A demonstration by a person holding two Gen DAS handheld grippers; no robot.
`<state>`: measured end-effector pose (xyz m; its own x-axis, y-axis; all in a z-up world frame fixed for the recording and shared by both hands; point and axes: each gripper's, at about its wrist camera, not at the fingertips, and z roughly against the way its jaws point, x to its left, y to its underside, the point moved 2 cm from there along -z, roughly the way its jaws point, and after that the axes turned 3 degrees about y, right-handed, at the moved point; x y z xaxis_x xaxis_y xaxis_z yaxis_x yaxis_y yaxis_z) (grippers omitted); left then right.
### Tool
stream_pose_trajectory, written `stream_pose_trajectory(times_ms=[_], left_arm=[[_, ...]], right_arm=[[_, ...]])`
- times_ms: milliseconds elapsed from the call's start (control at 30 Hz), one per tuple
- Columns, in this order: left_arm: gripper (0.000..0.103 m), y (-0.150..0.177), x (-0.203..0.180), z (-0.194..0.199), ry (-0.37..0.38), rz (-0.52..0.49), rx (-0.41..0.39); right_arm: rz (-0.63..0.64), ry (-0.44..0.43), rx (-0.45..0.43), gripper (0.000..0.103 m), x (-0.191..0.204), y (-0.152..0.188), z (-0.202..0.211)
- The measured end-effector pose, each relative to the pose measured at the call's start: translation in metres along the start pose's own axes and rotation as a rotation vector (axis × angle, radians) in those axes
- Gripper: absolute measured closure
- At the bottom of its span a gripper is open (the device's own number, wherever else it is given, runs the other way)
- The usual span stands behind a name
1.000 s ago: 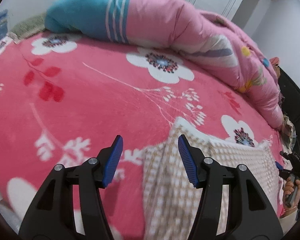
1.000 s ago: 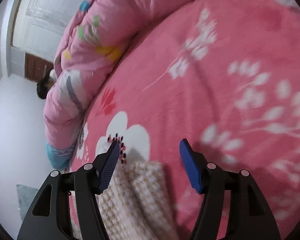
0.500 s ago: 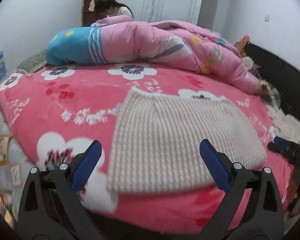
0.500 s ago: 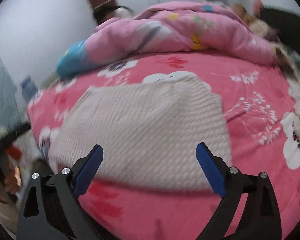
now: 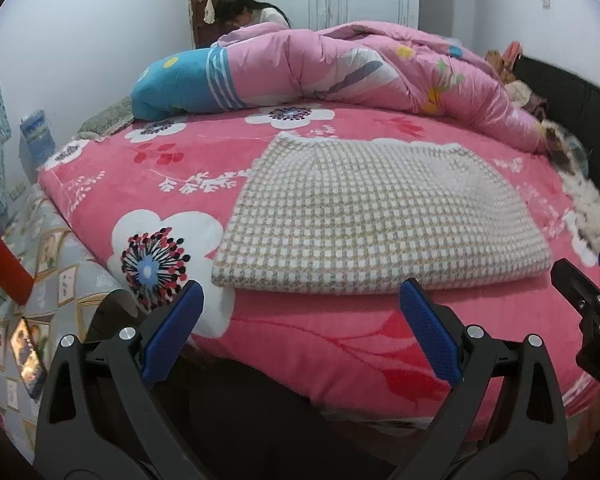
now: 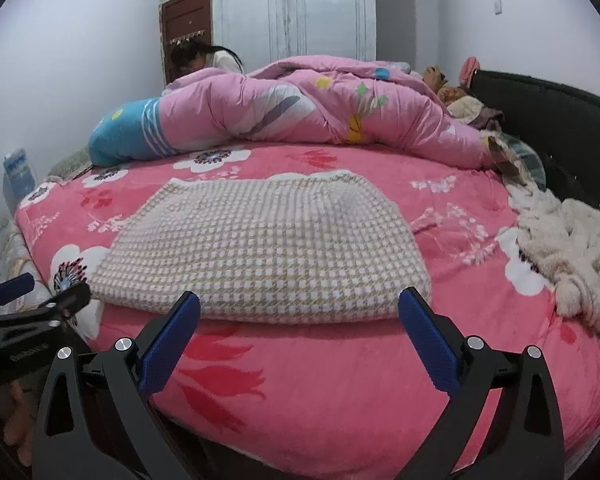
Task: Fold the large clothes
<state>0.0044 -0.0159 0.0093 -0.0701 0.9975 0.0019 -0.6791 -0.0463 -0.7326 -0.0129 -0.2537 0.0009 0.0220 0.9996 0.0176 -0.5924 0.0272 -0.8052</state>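
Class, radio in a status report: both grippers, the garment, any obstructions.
Left gripper open, empty; right gripper open, empty. Beige checked knit garment folded flat on pink floral blanket. Nothing between grippers and garment.

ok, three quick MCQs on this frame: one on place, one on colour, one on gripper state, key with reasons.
1. Where does the folded checked garment lie?
A. on the floor
B. on the pink floral blanket, near its front edge
C. on top of the rolled quilt

2. What colour is the near end of the rolled quilt?
A. blue with white stripes
B. green
C. black

3. The left hand-held gripper and right hand-held gripper are:
A. both shut on cloth
B. one open, one shut
C. both open, holding nothing

Key: B, it rests flat on the blanket; A, blue striped end at left; C, both show wide gaps short of the garment.
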Motion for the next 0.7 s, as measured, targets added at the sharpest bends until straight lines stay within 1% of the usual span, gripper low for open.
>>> stream_pose_trajectory(times_ms=[133, 333, 500, 700], left_arm=[[0.008, 0.006, -0.009, -0.011, 0.024, -0.015, 0.069], [0.008, 0.015, -0.011, -0.026, 0.033, 0.009, 0.129], [0.008, 0.017, -0.014, -0.033, 0.033, 0.009, 0.154], [0.008, 0.018, -0.018, -0.034, 0.028, 0.001, 0.160]], right_arm=[[0.003, -0.007, 0.062, 0.007, 0.005, 0.008, -0.011], [0.042, 0.005, 0.103, 0.007, 0.012, 0.015, -0.025], [0.032, 0.002, 0.144, 0.007, 0.013, 0.017, -0.036], [0.037, 0.002, 0.141, 0.007, 0.013, 0.014, -0.037]])
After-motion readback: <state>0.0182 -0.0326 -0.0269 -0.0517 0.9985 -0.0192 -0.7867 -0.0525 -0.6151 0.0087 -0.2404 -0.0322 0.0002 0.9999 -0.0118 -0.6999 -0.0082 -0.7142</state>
